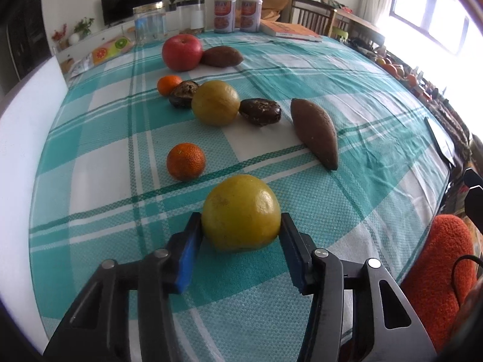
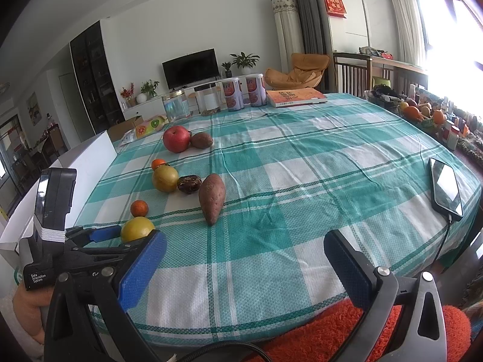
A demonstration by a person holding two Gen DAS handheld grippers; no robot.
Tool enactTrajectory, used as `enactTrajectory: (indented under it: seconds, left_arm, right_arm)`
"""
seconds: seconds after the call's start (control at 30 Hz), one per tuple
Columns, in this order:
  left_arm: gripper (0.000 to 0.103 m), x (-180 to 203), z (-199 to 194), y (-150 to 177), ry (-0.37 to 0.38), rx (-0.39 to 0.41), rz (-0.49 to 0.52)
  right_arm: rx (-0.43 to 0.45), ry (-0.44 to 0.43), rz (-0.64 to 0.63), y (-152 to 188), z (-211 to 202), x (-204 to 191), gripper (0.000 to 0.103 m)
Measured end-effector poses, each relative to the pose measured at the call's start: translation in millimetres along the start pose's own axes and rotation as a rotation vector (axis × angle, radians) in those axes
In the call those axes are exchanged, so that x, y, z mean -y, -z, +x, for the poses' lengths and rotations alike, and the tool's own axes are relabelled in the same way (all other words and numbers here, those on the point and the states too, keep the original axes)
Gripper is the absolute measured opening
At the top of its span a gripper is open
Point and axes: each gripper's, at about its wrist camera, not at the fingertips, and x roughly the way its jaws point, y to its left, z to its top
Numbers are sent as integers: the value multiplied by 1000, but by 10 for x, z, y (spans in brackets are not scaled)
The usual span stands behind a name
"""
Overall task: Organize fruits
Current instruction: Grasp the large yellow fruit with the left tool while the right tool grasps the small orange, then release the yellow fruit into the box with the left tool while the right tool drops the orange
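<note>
A green-and-white checked tablecloth (image 1: pixel 347 211) covers a living-room table scattered with fruit. At six o'clock in the left wrist view, the left gripper (image 1: pixel 241 226) pinches a yellow citrus fruit (image 1: pixel 241 211) between its blue pads, resting on the cloth. A small orange (image 1: pixel 186 161) lies at eleven o'clock from it, a sweet potato (image 1: pixel 315 131) at one o'clock. The right gripper (image 2: pixel 244 259) hangs over the near table edge, jaws spread wide.

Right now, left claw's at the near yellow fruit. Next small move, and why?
Probably lift it straight up a little. The left claw has both pads against the sides of the yellow fruit, which seems to sit on the tablecloth. The right claw is open, holding nothing.
</note>
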Motion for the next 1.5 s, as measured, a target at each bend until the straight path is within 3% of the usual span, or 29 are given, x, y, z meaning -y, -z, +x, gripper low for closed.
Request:
enactTrajectory:
  seconds: [0.27,0.43,0.53,0.57,0.63,0.87,0.9,0.93,0.97,1.13,1.33,1.43,1.5]
  left_arm:
    - [52,-189,-183,67,40,33,-64]
    - [52,-551,-537,147,26,72,-132]
    - [52,-750,-743,157,-4,106,-168]
    - [52,-810,-808,156,-8,118,-183]
    - [52,-895,-931,152,-12,140,-204]
    - [52,-1096,-1323,150,-34,208,-233]
    - [52,-1129,-1354,143,-36,212,-240]
    - [52,-1166,-1379,142,-36,215,-250]
    - [52,-1218,-1401,143,-30,215,-262]
    - [52,-1576,-1671,170,-4,226,-343]
    - [52,-2217,-2018,316,-234,254,-436]
    - [52,-2465,-1973,484,-308,214,-496]
    - [52,-2561,-1900,588,-343,180,-520]
  right_arm:
    - [-38,-20,-28,11,38,-115,103]
    - [-290,-205,-88,-146,470,-395,103]
    - [-367,-283,-190,-324,745,-873,102]
    - [-374,-315,-204,-390,843,-1024,100]
    - [-396,-340,-232,-498,1079,-1315,59]
    - [-508,-351,-285,-425,1778,-1818,56]
    - [-514,-347,-291,-400,1853,-1840,51]
    - [-520,-342,-294,-382,1923,-1838,36]
    - [-527,-350,-285,-368,1946,-1814,30]
    - [-506,-444,-202,-560,1633,-1754,30]
    - [-485,-733,-260,-936,952,-2643,30]
    - [-513,-841,-332,-862,775,-3223,30]
    - [-535,-866,-376,-761,753,-3534,30]
